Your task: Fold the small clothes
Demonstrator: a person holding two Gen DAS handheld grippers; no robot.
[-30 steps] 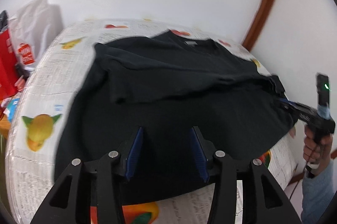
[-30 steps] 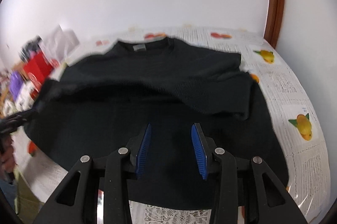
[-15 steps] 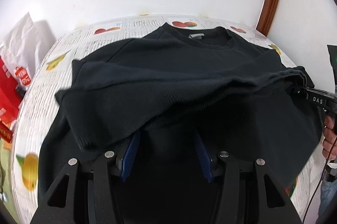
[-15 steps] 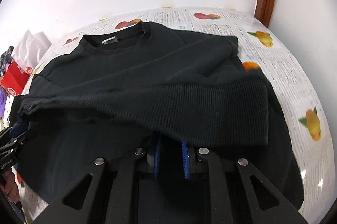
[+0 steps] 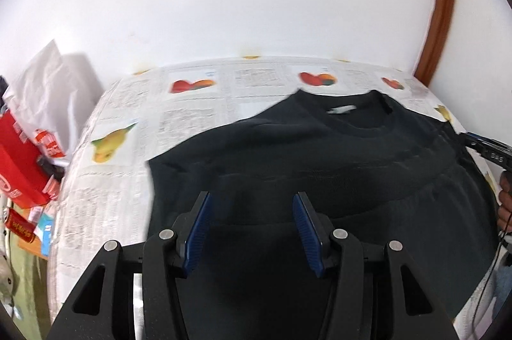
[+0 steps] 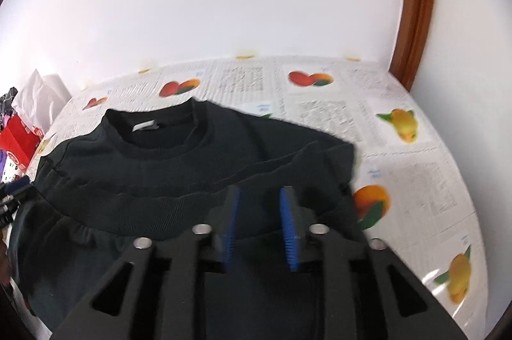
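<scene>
White wall backs the fruit-print tabletop (image 6: pixel 400 160) where the black top (image 6: pixel 179 176) lies, hem doubled toward its collar; left claw (image 5: pixel 251 231) apart, right claw (image 6: pixel 260 223) opening, nothing between, likely releasing the fold.

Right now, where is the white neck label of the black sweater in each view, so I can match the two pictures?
Left wrist view: the neck label is right of center, inside the collar at the far end of the black sweater.
Right wrist view: the label is left of center, inside the collar.
Shared landmark: the brown door frame at the right edge.
</scene>
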